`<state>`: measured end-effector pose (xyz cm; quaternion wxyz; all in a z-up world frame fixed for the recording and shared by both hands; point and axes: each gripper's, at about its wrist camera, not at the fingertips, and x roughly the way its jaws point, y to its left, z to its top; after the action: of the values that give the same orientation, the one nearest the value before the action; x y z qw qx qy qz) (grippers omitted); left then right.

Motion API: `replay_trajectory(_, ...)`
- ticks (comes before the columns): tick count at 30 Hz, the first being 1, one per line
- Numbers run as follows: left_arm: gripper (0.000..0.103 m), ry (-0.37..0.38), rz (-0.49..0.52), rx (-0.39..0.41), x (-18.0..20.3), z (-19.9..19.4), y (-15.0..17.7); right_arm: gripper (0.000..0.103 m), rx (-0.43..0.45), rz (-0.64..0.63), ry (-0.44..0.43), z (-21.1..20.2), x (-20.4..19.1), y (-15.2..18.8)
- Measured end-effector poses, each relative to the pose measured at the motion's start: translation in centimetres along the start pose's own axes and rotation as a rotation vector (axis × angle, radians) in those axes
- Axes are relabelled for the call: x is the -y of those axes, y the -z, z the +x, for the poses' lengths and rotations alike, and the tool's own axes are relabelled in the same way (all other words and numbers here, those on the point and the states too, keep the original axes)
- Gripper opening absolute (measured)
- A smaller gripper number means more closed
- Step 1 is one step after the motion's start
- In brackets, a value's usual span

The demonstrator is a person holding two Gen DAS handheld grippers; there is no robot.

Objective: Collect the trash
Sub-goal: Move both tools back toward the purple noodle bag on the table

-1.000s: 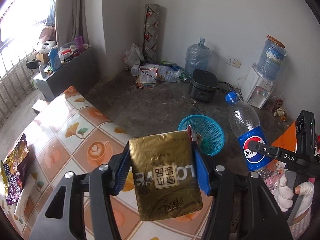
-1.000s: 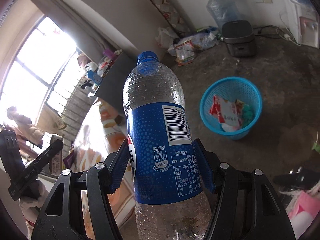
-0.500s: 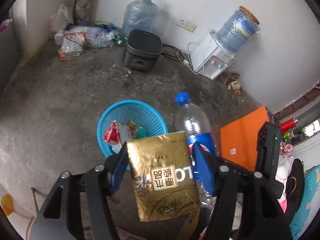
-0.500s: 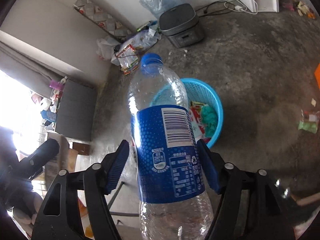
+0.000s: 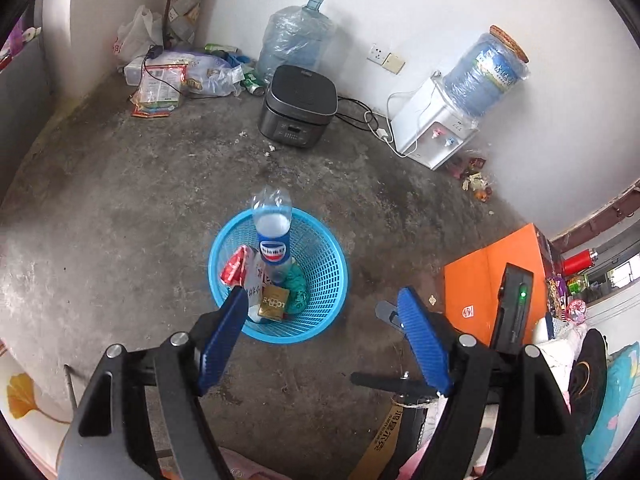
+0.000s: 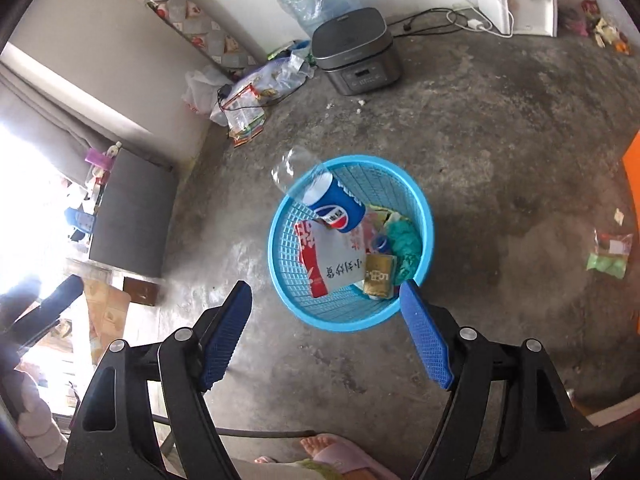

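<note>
Left gripper [image 5: 320, 338] opening, empty, above basket [image 5: 320, 330] rim

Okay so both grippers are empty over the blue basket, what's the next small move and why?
Probably swing the right gripper toward the green wrapper on the bare floor. The bottle and gold packet already sit in the blue basket, and the left gripper, jaws opening, holds nothing either. That wrapper looks like the nearest loose litter.

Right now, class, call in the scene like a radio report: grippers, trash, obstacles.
Left gripper opening, empty; right gripper open, empty. Bottle and gold packet in blue basket, bottle cap-down. Nothing blocking.
</note>
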<state>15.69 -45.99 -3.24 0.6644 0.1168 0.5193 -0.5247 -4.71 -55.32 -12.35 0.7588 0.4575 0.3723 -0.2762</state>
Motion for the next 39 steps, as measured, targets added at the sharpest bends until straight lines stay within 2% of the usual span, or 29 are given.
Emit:
replay_trajectory(5,0.075,-0.009,-0.037,0.077,-2.1,-6.9,2.9,0.073,0.011,-0.031,-0.014,-1.2,-1.2,0.8)
replay_trajectory(12,0.075,-0.125,-0.133,0.266,-7.1,-18.6,9.5,0.073,0.074,-0.199,-0.064,-4.1,-6.4,2.9)
replay_trajectory(15,0.077,-0.172,-0.235,0.381,-9.9,-24.2,13.4,0.073,0.077,-0.29,-0.126,-5.5,-9.1,3.9)
replay_trajectory(21,0.077,-0.251,-0.443,0.544,-14.4,-32.2,21.8,0.073,0.068,-0.456,-0.249,-8.2,-14.7,6.2)
replay_trajectory(25,0.077,-0.206,-0.581,0.621,-17.5,-35.7,26.6,0.073,0.037,-0.528,-0.314,-9.1,-18.3,8.0)
replay_trajectory(28,0.077,-0.244,-0.628,0.671,-18.9,-37.6,28.8,0.073,-0.001,-0.556,-0.359,-9.3,-20.7,9.3)
replay_trajectory(32,0.077,-0.26,-0.665,0.735,-20.9,-39.6,31.3,0.073,-0.119,-0.556,-0.419,-7.4,-24.3,10.3)
replay_trajectory(37,0.077,-0.308,-0.699,0.748,-24.2,-40.3,33.2,0.073,-0.242,-0.644,-0.488,-4.7,-31.5,13.7)
replay_trajectory(39,0.077,-0.365,-0.711,0.743,-25.7,-40.6,33.7,0.073,-0.296,-0.685,-0.505,-3.2,-34.4,15.5)
